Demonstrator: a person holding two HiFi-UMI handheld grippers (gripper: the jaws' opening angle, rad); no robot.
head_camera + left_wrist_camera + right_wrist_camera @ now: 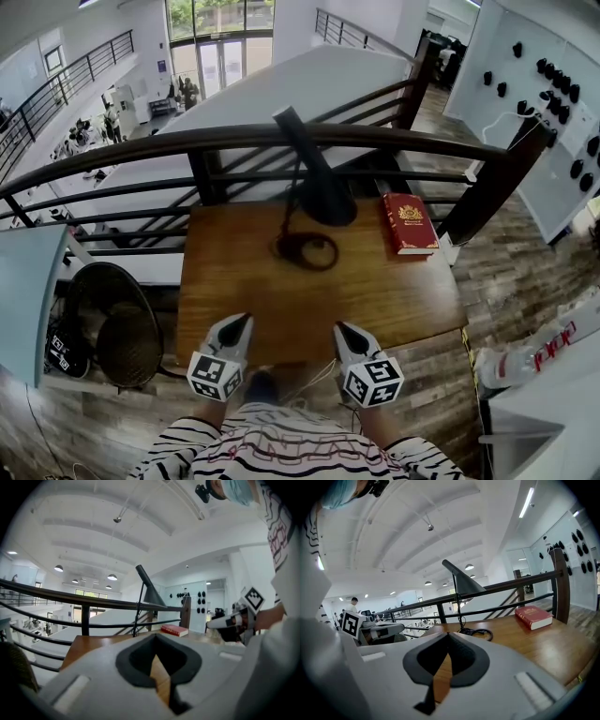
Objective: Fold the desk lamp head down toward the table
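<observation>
I am finding no words or numbers that I can read. The red book [410,223] is showing a gold emblem [410,214] on its cover, with any lettering too small to make out. The cube [216,375] on my left gripper [242,323] and the cube [373,382] on my right gripper [345,330] are carrying only black-and-white square markers.

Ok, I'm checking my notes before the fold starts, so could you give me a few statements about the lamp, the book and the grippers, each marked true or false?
1. In the head view, the red book lies on the wooden table, right of the desk lamp. True.
2. The left gripper grips the lamp. False: its jaws are closed on nothing, near the table's front edge.
3. The right gripper has its jaws wide open. False: they are closed and empty.
4. The lamp head stands raised above the table. True.
</observation>
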